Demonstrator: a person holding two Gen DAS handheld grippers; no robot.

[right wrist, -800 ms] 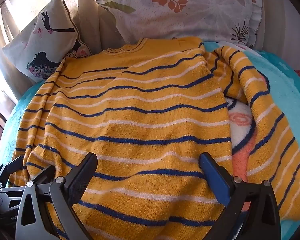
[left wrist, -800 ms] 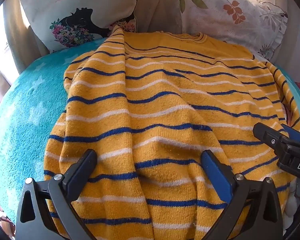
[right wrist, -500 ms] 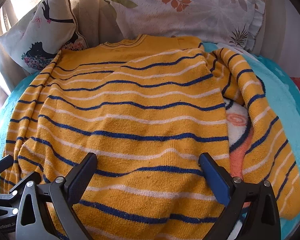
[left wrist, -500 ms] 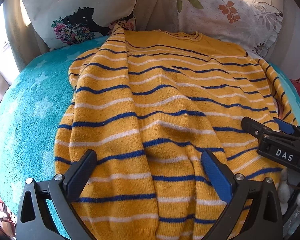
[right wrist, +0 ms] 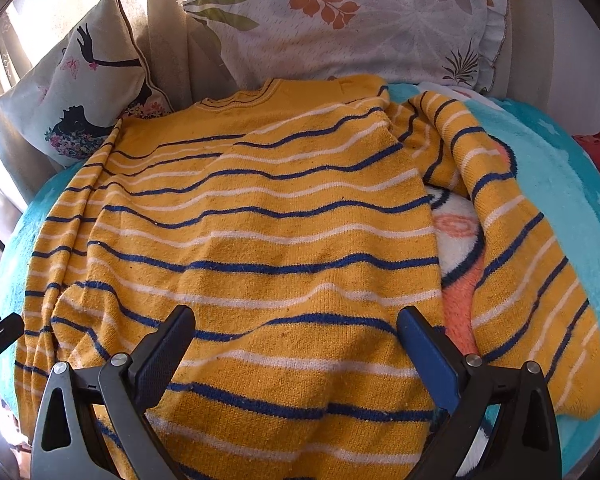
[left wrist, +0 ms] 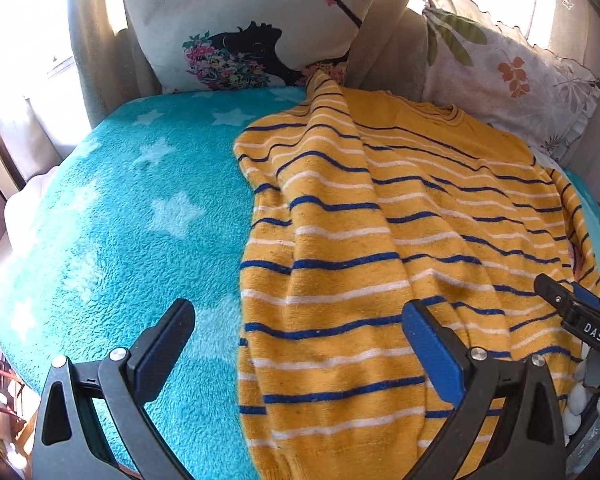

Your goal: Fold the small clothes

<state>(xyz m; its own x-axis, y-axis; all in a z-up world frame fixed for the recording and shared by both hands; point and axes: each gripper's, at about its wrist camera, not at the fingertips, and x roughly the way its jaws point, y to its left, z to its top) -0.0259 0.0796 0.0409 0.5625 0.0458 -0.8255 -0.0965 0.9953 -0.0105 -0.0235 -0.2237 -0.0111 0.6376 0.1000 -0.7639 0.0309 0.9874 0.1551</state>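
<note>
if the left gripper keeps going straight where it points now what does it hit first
Probably the left edge of the yellow striped sweater, where it meets the turquoise star blanket. The open left gripper straddles that edge; depth is unclear.

Bed w/ teal star blanket (left wrist: 112, 220) carries it all. Yellow striped sweater (right wrist: 260, 240) lies flat on it, straight ahead of right tongs, right sleeve flung out to their right. Two pillows, silhouette pillow (left wrist: 240, 32) & leaf-print pillow (right wrist: 340, 20), beyond at far edge.
</note>
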